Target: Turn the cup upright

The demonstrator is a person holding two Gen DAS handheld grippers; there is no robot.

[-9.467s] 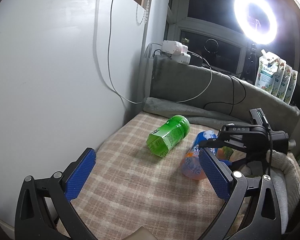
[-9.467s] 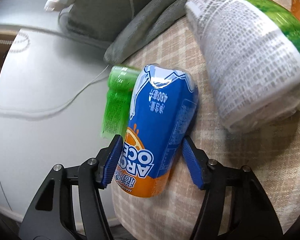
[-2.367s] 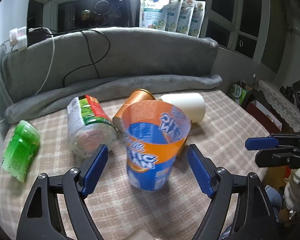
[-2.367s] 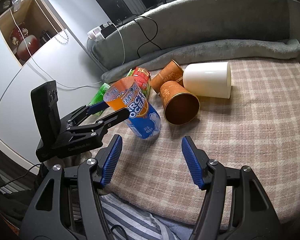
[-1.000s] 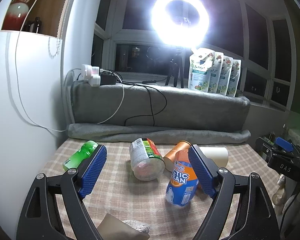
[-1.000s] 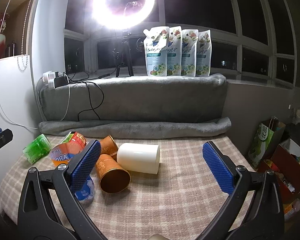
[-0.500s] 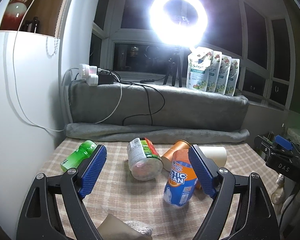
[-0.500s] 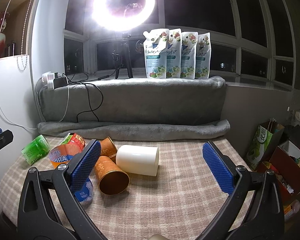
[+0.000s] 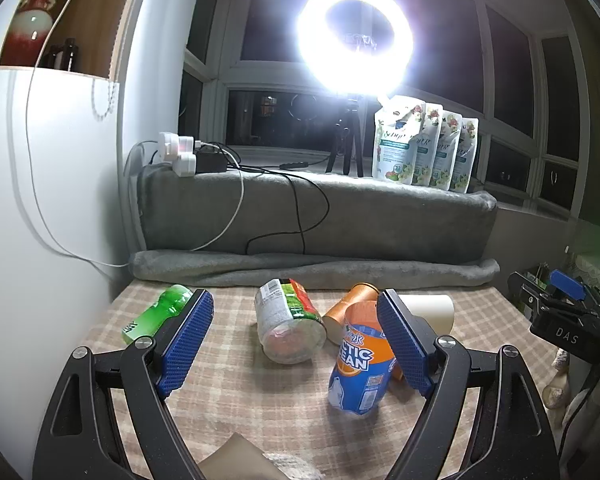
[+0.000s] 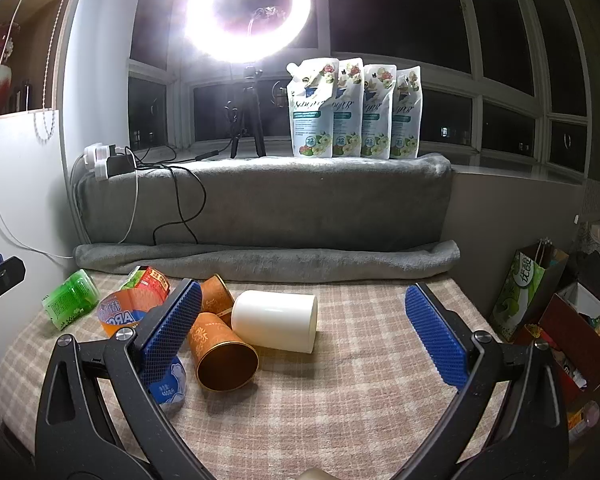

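Note:
The blue and orange cup stands upright on the checked cloth, mouth up; in the right wrist view my finger partly hides it. My left gripper is open and empty, held back from the cups. My right gripper is open and empty, also held back. A clear cup with a red and green label lies on its side, as do a green cup, two orange-brown cups and a white cup.
The checked cloth covers the table. A rolled grey blanket and a grey padded ledge bound the back. A white cabinet stands at the left. Bags and boxes stand at the right. A ring light shines behind.
Since 2.4 s ago both grippers have pulled back and up from the upright blue and orange cup. In the last second the views barely shift.

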